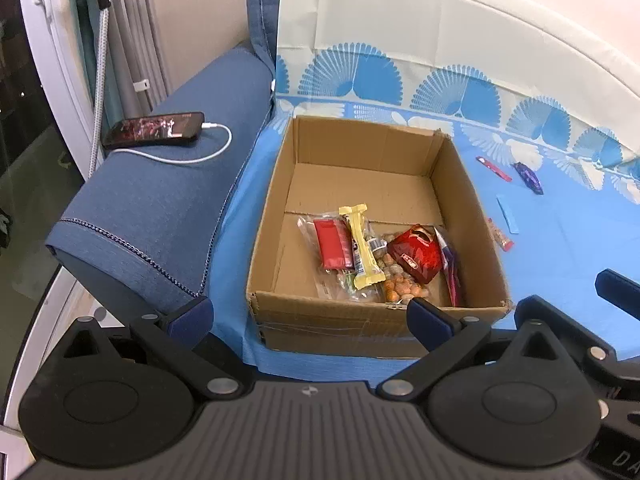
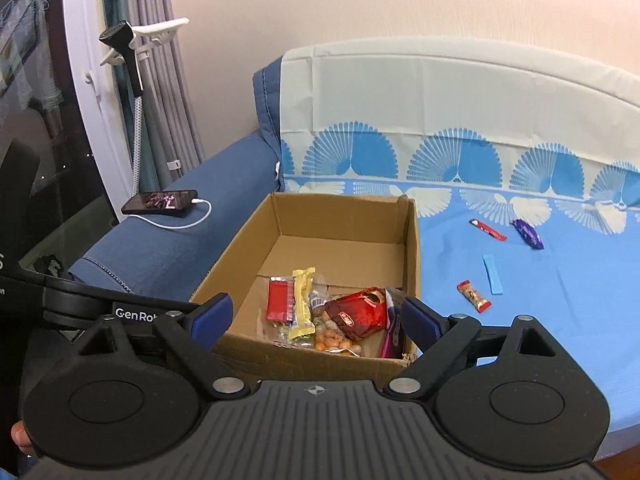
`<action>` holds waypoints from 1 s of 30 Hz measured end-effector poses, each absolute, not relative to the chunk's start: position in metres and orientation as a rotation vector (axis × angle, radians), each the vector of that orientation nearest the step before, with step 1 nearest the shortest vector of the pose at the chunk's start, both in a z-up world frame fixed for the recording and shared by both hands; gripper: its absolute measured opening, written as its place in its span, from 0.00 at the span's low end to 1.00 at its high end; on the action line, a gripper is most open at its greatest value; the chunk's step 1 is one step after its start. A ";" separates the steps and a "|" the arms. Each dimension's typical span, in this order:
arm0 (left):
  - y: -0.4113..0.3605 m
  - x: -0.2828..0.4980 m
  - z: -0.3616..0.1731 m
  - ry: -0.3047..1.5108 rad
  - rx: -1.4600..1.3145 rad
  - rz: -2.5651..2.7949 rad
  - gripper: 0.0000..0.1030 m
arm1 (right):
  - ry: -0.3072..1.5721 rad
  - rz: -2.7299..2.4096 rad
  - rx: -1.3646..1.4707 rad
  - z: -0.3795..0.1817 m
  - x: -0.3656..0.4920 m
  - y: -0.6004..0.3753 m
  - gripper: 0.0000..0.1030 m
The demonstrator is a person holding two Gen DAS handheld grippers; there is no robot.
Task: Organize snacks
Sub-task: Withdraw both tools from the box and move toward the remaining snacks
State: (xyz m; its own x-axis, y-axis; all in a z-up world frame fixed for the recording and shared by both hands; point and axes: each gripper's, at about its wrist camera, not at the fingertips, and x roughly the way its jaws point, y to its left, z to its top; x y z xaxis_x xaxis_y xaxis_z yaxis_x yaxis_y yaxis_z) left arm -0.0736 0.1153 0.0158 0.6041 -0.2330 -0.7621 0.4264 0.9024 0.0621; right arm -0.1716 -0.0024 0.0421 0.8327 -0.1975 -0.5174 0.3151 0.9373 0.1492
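Note:
An open cardboard box [image 1: 264,240] [image 2: 224,264] sits on the blue sheet of a sofa. In its near half lie a flat red packet [image 1: 332,248], a yellow bar [image 1: 362,248], a shiny red bag [image 1: 416,258] [image 2: 356,314] and a clear bag of nuts [image 1: 400,288]. To the right, on the sheet, are a red stick [image 2: 488,230], a purple wrapper [image 2: 529,234], a blue strip [image 2: 492,274] and a small red-ended bar [image 2: 474,296]. My left gripper [image 1: 310,316] hangs open over the box's near wall, holding nothing. Beside it, my right gripper [image 2: 316,318] is also open and holds nothing.
A phone [image 1: 154,130] [image 2: 160,202] lies charging on the blue armrest [image 1: 168,208] left of the box, its white cable looping beside it. A garment steamer [image 2: 120,36] hangs by the curtains and a glass door at far left. The patterned sheet [image 2: 520,340] stretches off to the right.

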 end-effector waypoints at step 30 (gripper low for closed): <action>0.122 -0.086 0.022 0.821 0.252 -0.384 1.00 | 0.494 -0.262 0.217 0.044 -0.186 0.008 0.90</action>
State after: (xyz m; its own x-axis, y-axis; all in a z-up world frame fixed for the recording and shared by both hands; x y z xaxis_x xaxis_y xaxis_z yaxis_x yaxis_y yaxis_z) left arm -0.0861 0.1220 0.0222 0.6183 -0.2339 -0.7503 0.4258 0.9021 0.0696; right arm -0.1856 0.0082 0.0440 0.8481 -0.1947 -0.4928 0.2990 0.9437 0.1417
